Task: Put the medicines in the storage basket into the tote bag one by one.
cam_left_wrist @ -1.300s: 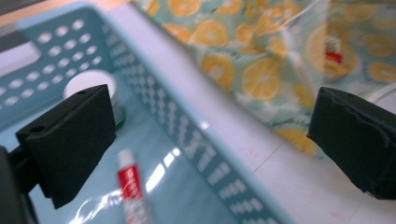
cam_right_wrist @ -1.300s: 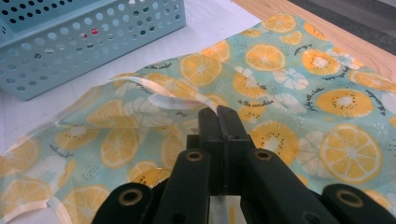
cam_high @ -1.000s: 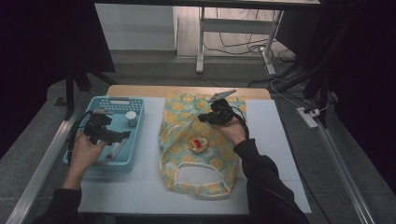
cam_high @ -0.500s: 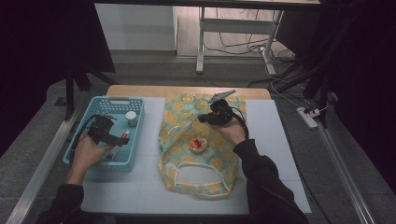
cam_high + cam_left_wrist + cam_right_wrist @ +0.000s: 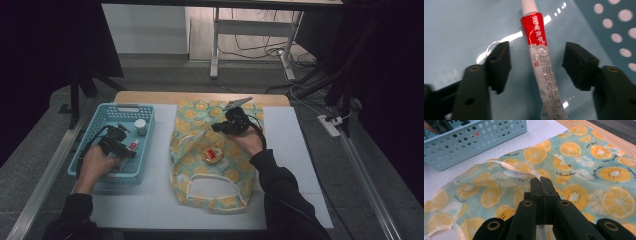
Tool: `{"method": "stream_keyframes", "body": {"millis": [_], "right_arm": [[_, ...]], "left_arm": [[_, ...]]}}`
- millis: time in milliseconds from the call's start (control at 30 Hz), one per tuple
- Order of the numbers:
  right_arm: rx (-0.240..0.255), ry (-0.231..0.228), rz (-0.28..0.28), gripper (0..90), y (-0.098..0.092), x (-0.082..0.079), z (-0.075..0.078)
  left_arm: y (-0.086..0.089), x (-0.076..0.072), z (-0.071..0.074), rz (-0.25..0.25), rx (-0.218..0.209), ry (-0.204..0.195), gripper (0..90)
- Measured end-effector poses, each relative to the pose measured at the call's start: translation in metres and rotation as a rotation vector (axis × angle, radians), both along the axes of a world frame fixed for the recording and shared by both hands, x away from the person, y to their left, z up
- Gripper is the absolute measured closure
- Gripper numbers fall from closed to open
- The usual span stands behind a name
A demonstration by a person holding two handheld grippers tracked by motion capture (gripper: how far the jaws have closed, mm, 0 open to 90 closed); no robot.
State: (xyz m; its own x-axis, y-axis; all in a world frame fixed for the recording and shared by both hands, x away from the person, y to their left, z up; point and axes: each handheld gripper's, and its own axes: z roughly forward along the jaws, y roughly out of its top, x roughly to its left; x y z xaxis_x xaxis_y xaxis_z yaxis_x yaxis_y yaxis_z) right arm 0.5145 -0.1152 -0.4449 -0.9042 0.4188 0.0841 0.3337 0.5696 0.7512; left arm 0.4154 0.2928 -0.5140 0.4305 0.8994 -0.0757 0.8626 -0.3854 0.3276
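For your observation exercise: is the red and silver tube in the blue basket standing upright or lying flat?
Lying flat. The tube rests lengthwise on the floor of the blue basket, between the left gripper pads, which do not touch it.

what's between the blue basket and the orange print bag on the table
Bare white table top, as the high view shows; the basket and the bag lie apart.

High view overhead, gripper views close

A wooden table (image 5: 150,97) carries a white mat (image 5: 295,150), on which a blue basket (image 5: 112,111) lies around the left jaws and an orange-print cloth bag (image 5: 200,117) under the right jaws.
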Motion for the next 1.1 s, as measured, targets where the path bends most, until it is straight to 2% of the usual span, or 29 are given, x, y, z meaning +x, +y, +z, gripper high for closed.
{"method": "stream_keyframes", "body": {"millis": [33,133,267,567,700,933,1100], "right_arm": [[0.000,-0.001,0.001,90.0,0.000,0.000,0.000],[0.000,0.000,0.000,90.0,-0.001,0.000,-0.001],[0.002,0.000,-0.002,90.0,-0.002,0.000,0.000],[0.012,-0.007,-0.008,90.0,-0.006,-0.001,0.005],[0.020,-0.004,-0.011,90.0,-0.007,0.000,0.005],[0.022,-0.004,-0.014,90.0,-0.008,0.000,0.004],[0.026,-0.003,-0.017,90.0,-0.008,0.001,0.004]], "left_arm": [[0.001,0.000,0.000,0.005,-0.009,0.005,51.4],[0.003,0.001,0.000,0.005,-0.035,0.014,61.2],[0.003,0.002,0.000,0.011,-0.036,0.024,73.2],[0.003,0.004,0.002,0.054,-0.047,0.035,74.4],[0.004,0.003,0.006,0.067,-0.063,0.005,74.5],[0.009,-0.002,0.019,0.031,-0.079,-0.105,74.5],[0.012,-0.006,0.031,0.024,-0.093,-0.151,74.4]]}}
